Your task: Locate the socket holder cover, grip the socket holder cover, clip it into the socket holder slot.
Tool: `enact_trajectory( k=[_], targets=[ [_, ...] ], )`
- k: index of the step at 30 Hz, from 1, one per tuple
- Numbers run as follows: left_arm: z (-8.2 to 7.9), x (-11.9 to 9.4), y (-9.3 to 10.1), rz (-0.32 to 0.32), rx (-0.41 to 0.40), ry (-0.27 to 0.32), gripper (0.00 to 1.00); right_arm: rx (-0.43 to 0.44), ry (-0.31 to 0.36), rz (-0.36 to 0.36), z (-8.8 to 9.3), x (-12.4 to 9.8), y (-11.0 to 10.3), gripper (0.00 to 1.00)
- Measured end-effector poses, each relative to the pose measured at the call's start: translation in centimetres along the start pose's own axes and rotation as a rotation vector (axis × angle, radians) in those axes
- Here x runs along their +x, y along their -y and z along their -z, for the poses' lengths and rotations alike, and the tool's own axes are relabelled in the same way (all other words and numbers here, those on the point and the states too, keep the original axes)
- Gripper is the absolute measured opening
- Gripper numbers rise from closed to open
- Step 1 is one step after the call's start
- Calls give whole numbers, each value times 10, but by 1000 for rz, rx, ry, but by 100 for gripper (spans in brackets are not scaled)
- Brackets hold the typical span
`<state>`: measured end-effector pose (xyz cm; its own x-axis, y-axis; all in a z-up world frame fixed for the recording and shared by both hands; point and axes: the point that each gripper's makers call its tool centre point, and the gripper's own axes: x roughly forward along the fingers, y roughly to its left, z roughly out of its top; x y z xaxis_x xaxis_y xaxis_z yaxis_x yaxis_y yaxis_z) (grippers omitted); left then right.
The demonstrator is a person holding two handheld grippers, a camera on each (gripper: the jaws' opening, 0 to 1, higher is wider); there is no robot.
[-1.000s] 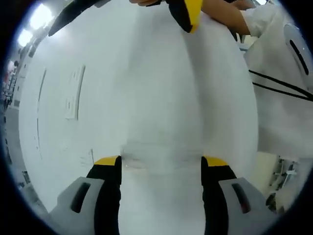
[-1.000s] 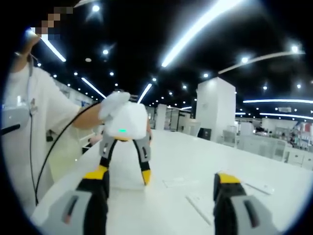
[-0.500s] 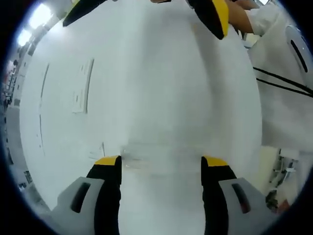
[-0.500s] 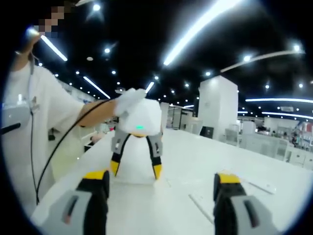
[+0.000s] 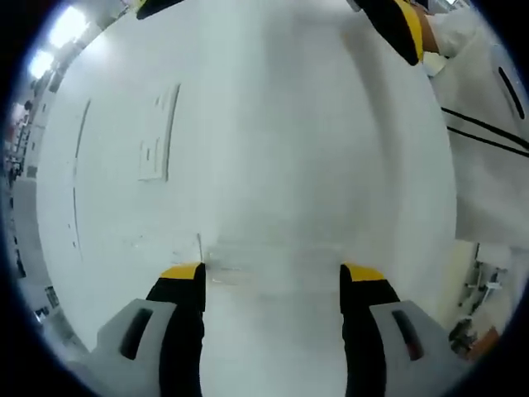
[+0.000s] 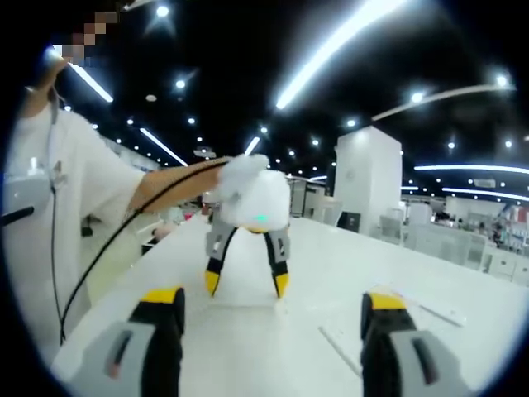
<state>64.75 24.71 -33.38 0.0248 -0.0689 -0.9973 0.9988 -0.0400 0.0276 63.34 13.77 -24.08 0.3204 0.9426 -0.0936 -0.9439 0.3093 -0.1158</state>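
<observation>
Hovering over the white table [image 5: 273, 165], the left gripper [image 5: 273, 277] has its jaws apart and empty; the flat white socket holder cover [image 5: 159, 132] lies at ten o'clock. The right gripper [image 6: 273, 310] also stands spread, holding nothing.

Grippers: 2, left gripper [image 5: 273, 277] and right gripper [image 6: 273, 302]. White flat parts on table [image 5: 314, 165]: 1 rectangular plate [image 5: 159, 136], 2 thin strips [image 5: 80, 141].
</observation>
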Motion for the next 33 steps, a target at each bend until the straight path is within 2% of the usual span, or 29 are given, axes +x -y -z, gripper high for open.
enact_trajectory(
  k=[12, 33],
  targets=[
    [-4, 3, -6, 15, -8, 16, 65, 1, -6, -5, 2, 0, -1, 88],
    [-6, 9, -12, 14, -21, 4, 65, -12, -25, -18, 5, 2, -6, 87]
  ],
)
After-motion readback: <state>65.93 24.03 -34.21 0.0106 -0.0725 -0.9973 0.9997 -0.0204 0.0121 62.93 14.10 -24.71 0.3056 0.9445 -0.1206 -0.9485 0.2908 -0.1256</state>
